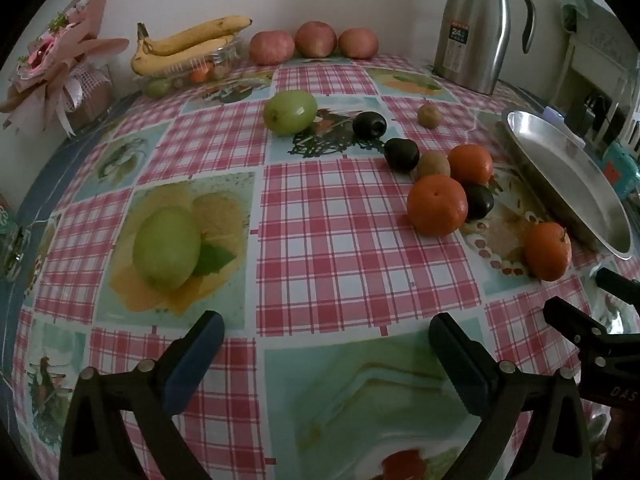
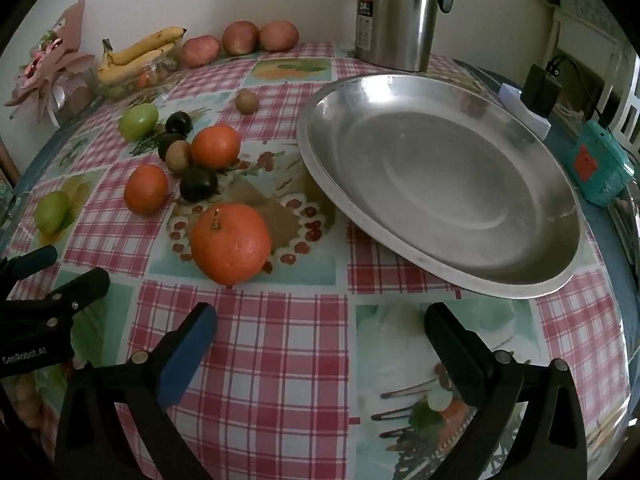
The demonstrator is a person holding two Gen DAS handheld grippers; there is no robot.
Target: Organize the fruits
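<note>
Loose fruit lies on the checked tablecloth: three oranges, the nearest [image 2: 230, 244] [image 1: 547, 251] just left of an empty steel plate [image 2: 440, 184] [image 1: 568, 176]. Behind it are two more oranges [image 1: 437, 205] [image 1: 470, 164], three dark plums [image 1: 401, 154], two brown kiwis [image 1: 433, 164] and a green apple [image 1: 290, 112] [image 2: 138, 121]. My left gripper [image 1: 326, 340] hangs open over bare cloth, well short of the fruit. To its right, my right gripper [image 2: 320, 332] is open too, with nothing between its fingers, in front of the nearest orange and the plate.
Along the back wall stand bananas on a clear tub [image 1: 188, 44], three red apples [image 1: 316, 39] and a steel thermos jug [image 1: 474, 32]. A pink bouquet [image 1: 52, 64] sits at the back left. A teal box [image 2: 600, 168] and a charger [image 2: 540, 84] lie right of the plate.
</note>
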